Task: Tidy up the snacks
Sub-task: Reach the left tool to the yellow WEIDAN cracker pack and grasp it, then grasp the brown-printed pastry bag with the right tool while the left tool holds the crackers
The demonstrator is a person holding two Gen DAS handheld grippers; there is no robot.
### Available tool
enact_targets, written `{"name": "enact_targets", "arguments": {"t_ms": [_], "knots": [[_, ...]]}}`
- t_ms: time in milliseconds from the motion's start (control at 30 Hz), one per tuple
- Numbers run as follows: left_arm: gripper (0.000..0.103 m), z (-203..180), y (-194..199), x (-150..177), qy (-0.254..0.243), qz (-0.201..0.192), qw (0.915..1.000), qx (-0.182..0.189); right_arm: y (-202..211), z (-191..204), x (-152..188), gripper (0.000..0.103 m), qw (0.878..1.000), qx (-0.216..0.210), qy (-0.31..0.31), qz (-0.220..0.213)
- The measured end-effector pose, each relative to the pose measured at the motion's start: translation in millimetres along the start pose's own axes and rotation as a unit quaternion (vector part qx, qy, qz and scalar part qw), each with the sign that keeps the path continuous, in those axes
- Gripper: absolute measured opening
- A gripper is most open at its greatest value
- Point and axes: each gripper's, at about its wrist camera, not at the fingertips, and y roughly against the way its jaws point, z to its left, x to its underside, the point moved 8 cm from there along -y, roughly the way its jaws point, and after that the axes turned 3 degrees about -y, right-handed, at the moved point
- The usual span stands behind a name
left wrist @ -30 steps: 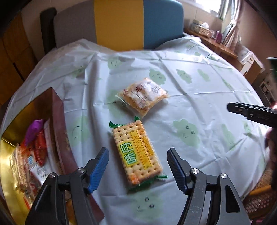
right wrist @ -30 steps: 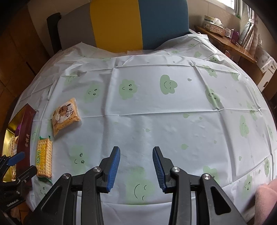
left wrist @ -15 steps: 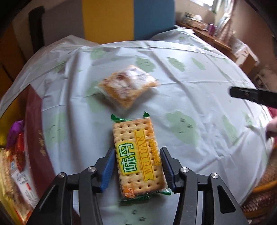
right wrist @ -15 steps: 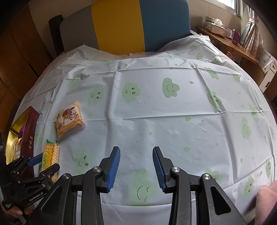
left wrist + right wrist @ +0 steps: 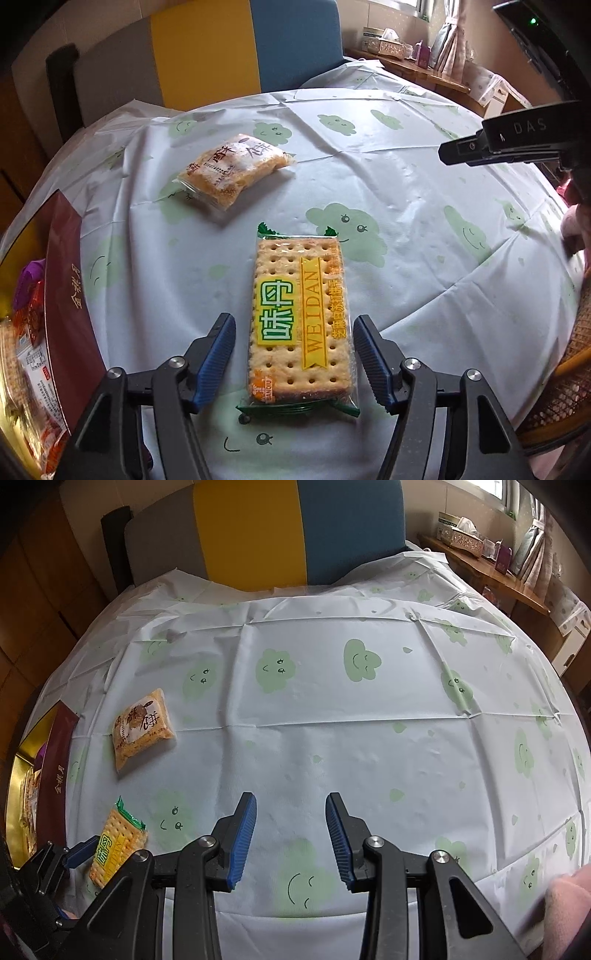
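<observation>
A pack of crackers (image 5: 301, 317) with a green and yellow label lies flat on the tablecloth, lengthwise between the blue pads of my left gripper (image 5: 293, 320). The jaws are opening; a gap shows at the left pad (image 5: 216, 362) and the right pad stands at the wrapper's edge without squeezing it. In the right wrist view the same pack (image 5: 116, 843) lies at the lower left. A clear pack of crumbly pastry (image 5: 234, 168) lies further back on the left. My right gripper (image 5: 291, 801) hovers open over bare cloth with nothing between its fingers.
A maroon box (image 5: 64, 295) with a gold inside stands at the table's left edge and holds several wrapped snacks (image 5: 29, 325). A grey, yellow and blue chair back (image 5: 207, 55) stands behind the table. A pink sleeve (image 5: 569, 904) shows at the lower right.
My left gripper came forward and down over the cracker pack. Its jaws narrowed around the pack, then widened again. The right gripper stayed still.
</observation>
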Motion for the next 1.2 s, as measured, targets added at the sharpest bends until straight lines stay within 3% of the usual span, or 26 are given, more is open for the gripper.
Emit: {"name": "enact_targets", "arguments": {"t_ms": [67,367,500,733,867,933,1000,1200], "knots": [[0.048,1.6,3.1,0.8,0.001,-0.011,0.9999,-0.006,-1.9,-0.4,0.9,0.039,1.000,0.001,0.000,0.004],[0.050,7.0,17.3,22.9,0.008,-0.060,0.9979,-0.026,-10.3,9.8,8.8,0.042,1.000,-0.006,0.020,0.024],[0.050,5.9,17.8,22.5,-0.001,-0.067,0.9974,-0.028,-14.5,26.8,16.3,0.048,0.998,-0.041,0.033,0.043],[0.050,6.1,20.5,23.7,0.001,-0.091,0.9956,-0.024,-12.7,72.2,20.2,0.051,0.986,-0.142,0.025,0.079],[0.050,5.2,21.8,25.1,0.000,-0.101,0.9945,-0.027,-19.5,108.2,6.3,0.051,0.975,-0.196,0.006,0.101],[0.050,5.4,22.5,26.3,0.000,-0.104,0.9942,-0.026,-28.9,124.5,-4.5,0.057,0.970,-0.217,-0.014,0.112],[0.050,5.3,22.8,26.9,-0.002,-0.109,0.9936,-0.027,-42.8,137.5,-16.0,0.064,0.967,-0.222,-0.038,0.121],[0.050,4.9,23.7,28.5,-0.002,-0.118,0.9927,-0.026,-79.5,146.3,-42.6,0.065,0.961,-0.213,-0.117,0.132]]}}
